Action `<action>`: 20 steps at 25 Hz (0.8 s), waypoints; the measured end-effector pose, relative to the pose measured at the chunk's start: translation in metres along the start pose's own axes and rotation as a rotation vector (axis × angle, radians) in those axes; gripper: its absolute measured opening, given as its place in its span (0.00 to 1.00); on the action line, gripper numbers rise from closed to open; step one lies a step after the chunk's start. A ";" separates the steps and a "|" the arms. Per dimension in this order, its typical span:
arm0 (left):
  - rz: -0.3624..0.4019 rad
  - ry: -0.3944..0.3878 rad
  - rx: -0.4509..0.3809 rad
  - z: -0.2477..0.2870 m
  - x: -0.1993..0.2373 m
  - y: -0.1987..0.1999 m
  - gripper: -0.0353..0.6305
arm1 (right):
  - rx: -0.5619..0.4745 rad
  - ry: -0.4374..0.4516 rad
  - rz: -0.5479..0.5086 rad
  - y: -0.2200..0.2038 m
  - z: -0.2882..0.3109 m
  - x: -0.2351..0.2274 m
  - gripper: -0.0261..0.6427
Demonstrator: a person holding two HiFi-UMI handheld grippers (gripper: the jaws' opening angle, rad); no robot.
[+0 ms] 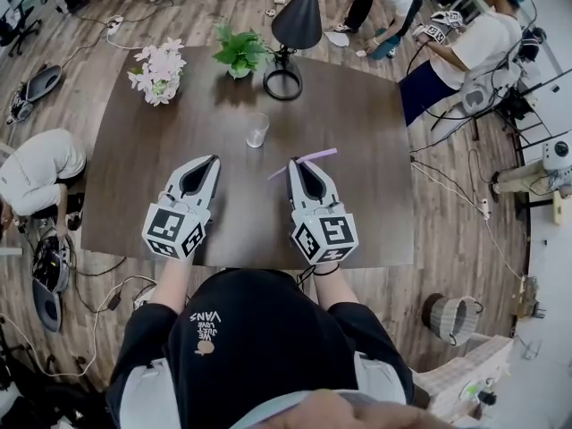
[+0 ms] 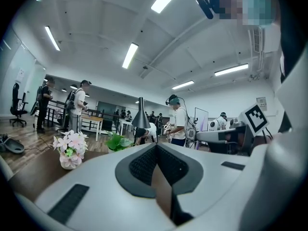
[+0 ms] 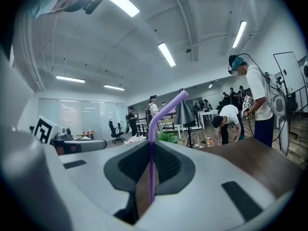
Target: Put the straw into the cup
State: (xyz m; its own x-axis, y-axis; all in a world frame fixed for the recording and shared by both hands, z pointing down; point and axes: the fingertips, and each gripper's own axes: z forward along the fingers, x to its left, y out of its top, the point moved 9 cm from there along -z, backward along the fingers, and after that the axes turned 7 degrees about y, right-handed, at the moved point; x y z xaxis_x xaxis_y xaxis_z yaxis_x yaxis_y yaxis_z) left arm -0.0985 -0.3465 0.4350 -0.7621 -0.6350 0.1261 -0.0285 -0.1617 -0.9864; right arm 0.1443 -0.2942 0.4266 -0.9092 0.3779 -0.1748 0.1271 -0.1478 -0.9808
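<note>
Your black shirt (image 1: 259, 329) fills the bottom of the head view. Just beyond it, both grippers reach over the brown table (image 1: 357, 150). Your left gripper (image 1: 212, 161) has its jaws pressed together on nothing. Your right gripper (image 1: 296, 164) is clamped on the purple straw (image 1: 313, 156), which sticks out to the right of its tip. The clear cup (image 1: 257, 130) stands upright ahead, between the two tips and apart from the straw, with only bare table between them. Behind the cup stand a black lamp (image 1: 297, 21), a green plant (image 1: 239, 50) and pink flowers (image 1: 159, 72).

In the left gripper view, the gripper's own body covers the near table, so the cup is hidden.

In the right gripper view, the straw stands upright between the jaws. Its bent top leans right and its lower end is hidden.
</note>
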 end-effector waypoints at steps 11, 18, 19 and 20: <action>-0.011 0.021 0.001 0.031 0.009 0.003 0.07 | 0.003 0.036 -0.009 0.009 0.032 -0.024 0.09; -0.006 0.045 0.003 0.049 0.018 0.005 0.07 | -0.014 0.062 -0.031 0.019 0.060 -0.040 0.09; -0.006 0.047 0.003 0.052 0.019 0.005 0.07 | -0.017 0.065 -0.035 0.021 0.064 -0.042 0.09; -0.007 0.049 0.003 0.055 0.021 0.005 0.07 | -0.019 0.068 -0.038 0.023 0.069 -0.045 0.09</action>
State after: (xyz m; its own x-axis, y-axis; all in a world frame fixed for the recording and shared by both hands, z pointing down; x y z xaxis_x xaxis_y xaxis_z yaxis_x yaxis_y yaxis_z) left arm -0.0793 -0.4017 0.4386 -0.7928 -0.5960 0.1275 -0.0318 -0.1684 -0.9852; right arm 0.1606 -0.3773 0.4181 -0.8847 0.4440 -0.1417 0.1008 -0.1146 -0.9883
